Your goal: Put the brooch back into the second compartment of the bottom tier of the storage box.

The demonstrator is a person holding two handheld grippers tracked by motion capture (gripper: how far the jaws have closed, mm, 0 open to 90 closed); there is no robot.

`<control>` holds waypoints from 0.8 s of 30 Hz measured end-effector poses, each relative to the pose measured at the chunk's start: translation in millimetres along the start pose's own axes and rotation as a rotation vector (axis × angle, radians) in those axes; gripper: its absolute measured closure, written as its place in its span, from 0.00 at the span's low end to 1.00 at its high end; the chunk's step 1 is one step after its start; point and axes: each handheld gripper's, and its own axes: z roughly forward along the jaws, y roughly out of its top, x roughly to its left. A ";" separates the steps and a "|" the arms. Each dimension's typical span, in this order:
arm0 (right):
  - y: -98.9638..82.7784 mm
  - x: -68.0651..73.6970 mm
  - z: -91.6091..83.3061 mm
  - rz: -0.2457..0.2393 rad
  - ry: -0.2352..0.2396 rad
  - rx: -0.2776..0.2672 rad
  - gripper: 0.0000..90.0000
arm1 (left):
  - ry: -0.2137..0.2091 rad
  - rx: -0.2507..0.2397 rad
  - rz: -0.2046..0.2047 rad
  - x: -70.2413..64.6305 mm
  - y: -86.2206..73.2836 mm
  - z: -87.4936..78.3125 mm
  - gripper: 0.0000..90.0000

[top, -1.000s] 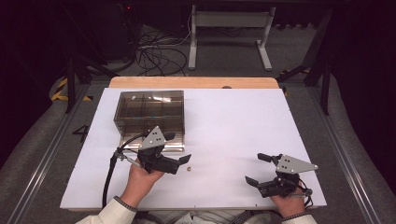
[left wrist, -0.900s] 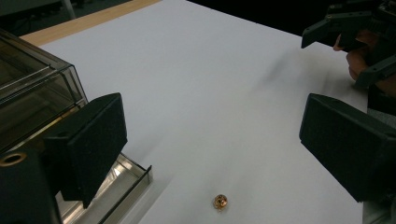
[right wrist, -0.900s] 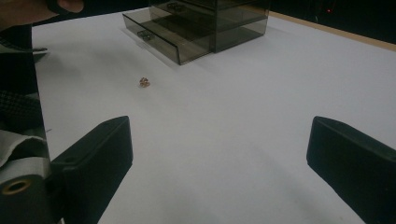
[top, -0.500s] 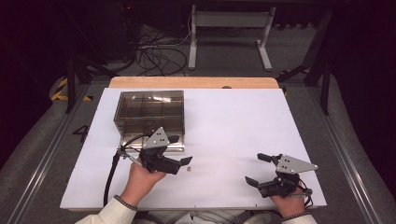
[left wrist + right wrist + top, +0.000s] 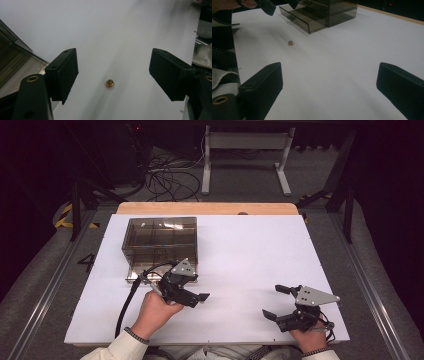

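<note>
Left gripper point(image 5: 112, 75) fingers, just narrowing but unclosed around the small brass screw point(image 5: 109, 83), may flick it away; right gripper point(image 5: 282, 302) wide, empty.

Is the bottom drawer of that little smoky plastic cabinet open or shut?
Open: the bottom drawer sticks out from the cabinet onto the white table.

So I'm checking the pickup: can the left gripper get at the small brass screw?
Probably yes: the left gripper is open, the brass screw lies between its jaws on bare table, nothing between.
</note>
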 end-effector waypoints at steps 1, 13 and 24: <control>0.0 0.0 0.0 0.000 0.001 0.000 0.08 | -0.003 0.009 -0.002 0.3 0.4 0.9 0.28; -0.5 -0.7 1.0 0.010 0.006 0.006 0.08 | 0.002 0.126 0.010 -1.6 5.2 13.2 0.34; -0.8 -1.5 1.1 0.015 0.007 0.004 0.08 | 0.011 0.228 0.008 -0.8 5.1 22.7 0.38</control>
